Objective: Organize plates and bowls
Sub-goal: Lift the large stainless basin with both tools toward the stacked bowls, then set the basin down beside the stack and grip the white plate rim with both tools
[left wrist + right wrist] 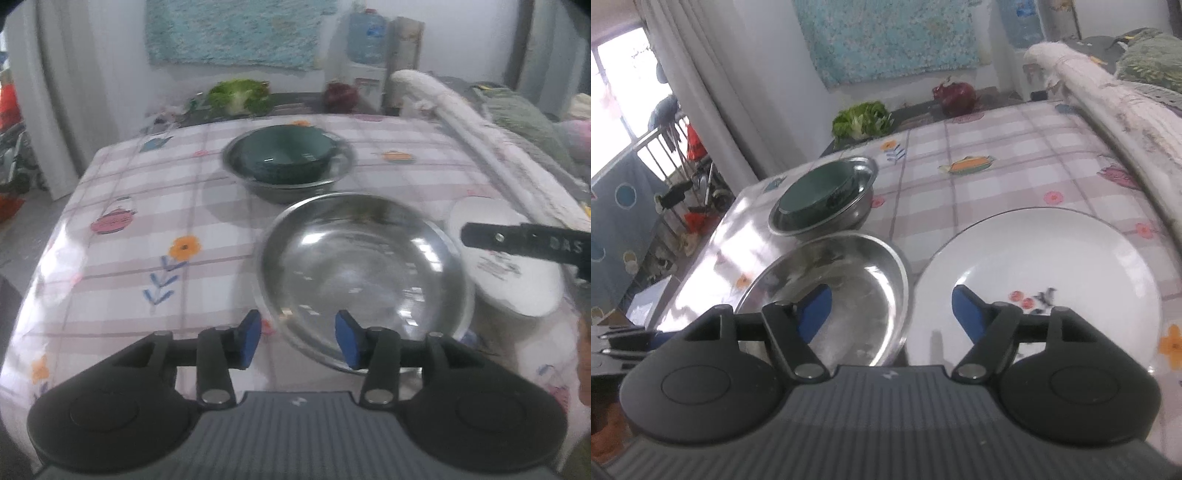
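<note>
Left gripper: jaws spread wide, nothing held; its blue pads straddle the near rim of the empty steel bowl, right pad over the bowl's interior, left pad outside it; contact cannot be confirmed. Right gripper: jaws likewise wide apart and empty, left finger above the same steel bowl, right finger above the white plate.

Steel bowl: shiny, shallow, upright. White plate: round, small floral print near its 6 o'clock edge, lying just beside the bowl at its 3 o'clock. At the bowl's 12 o'clock, a second steel bowl holds a dark green bowl nested inside.

Surface: table under a glossy checked cloth with flower motifs. At 12 o'clock beyond the table, leafy greens and a red vegetable; a blue hanging on the wall
</note>
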